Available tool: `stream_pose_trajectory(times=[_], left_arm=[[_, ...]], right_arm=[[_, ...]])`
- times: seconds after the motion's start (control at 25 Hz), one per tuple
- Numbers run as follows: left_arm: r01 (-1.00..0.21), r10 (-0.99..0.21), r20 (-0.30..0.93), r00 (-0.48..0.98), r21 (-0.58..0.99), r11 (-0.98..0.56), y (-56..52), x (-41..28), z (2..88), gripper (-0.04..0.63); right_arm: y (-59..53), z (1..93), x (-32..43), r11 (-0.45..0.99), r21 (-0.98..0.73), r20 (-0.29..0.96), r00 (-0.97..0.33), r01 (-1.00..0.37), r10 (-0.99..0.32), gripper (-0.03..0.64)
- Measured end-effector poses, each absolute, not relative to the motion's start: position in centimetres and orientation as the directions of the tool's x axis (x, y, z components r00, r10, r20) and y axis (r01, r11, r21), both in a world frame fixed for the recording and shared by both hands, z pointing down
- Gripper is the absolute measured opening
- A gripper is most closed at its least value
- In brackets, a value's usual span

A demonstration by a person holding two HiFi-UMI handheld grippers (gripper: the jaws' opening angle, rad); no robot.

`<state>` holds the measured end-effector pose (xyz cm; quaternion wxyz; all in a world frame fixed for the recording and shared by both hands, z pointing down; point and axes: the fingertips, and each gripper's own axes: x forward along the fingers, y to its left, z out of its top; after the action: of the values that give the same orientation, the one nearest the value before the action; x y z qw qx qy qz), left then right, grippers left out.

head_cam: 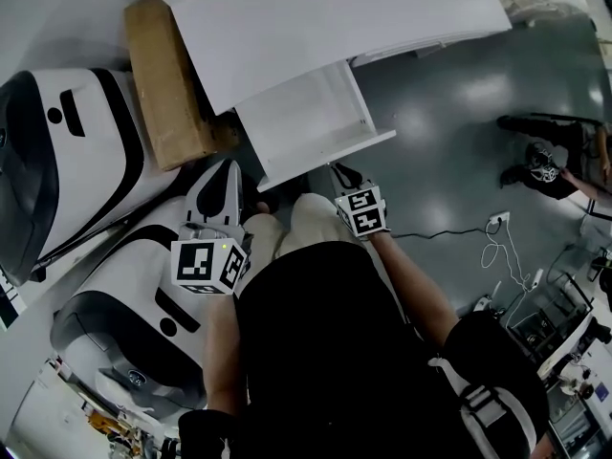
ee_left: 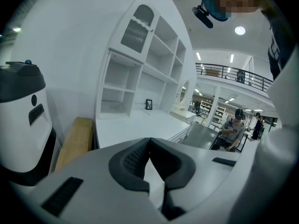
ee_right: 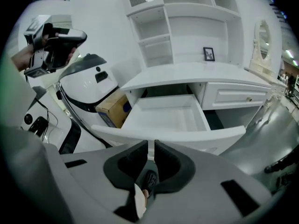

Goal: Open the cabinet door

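Left gripper (ee_left: 149,141) is pointing gently downward, jaws touching; right gripper (ee_right: 151,146) is tilting steeply toward the open drawer (ee_right: 168,113), jaws narrowly apart.

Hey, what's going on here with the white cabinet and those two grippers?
A person holds a two-jaw gripper in each hand before a white shelved cabinet. Its white drawer stands pulled out, empty. The right gripper is near the drawer front, jaws slightly apart, gripping nothing. The left gripper is shut, holding nothing.
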<state>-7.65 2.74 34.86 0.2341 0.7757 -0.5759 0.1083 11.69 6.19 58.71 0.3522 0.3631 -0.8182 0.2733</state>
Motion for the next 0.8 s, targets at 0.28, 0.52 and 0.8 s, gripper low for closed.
stream_pose_trajectory(times=[0.28,0.52,0.8], left_arm=[[-0.940,-0.835,0.438,0.332,0.227,-0.255,1.8,-7.4,34.8,0.021],[-0.931,-0.847,0.406,0.343,0.265,-0.250,1.3,-7.6,34.4,0.021],[-0.930,-0.872,0.364,0.328,0.284,-0.232,0.6,-8.6,33.0,0.023]], right_arm=[[4.0,53.0,9.9,0.603,-0.181,0.695,-0.535,-0.777,-0.480,0.043],[1.9,48.7,8.6,0.608,-0.174,0.640,-0.558,-0.775,-0.528,0.038],[-0.6,42.9,6.4,0.643,-0.157,0.544,-0.609,-0.750,-0.578,0.021]])
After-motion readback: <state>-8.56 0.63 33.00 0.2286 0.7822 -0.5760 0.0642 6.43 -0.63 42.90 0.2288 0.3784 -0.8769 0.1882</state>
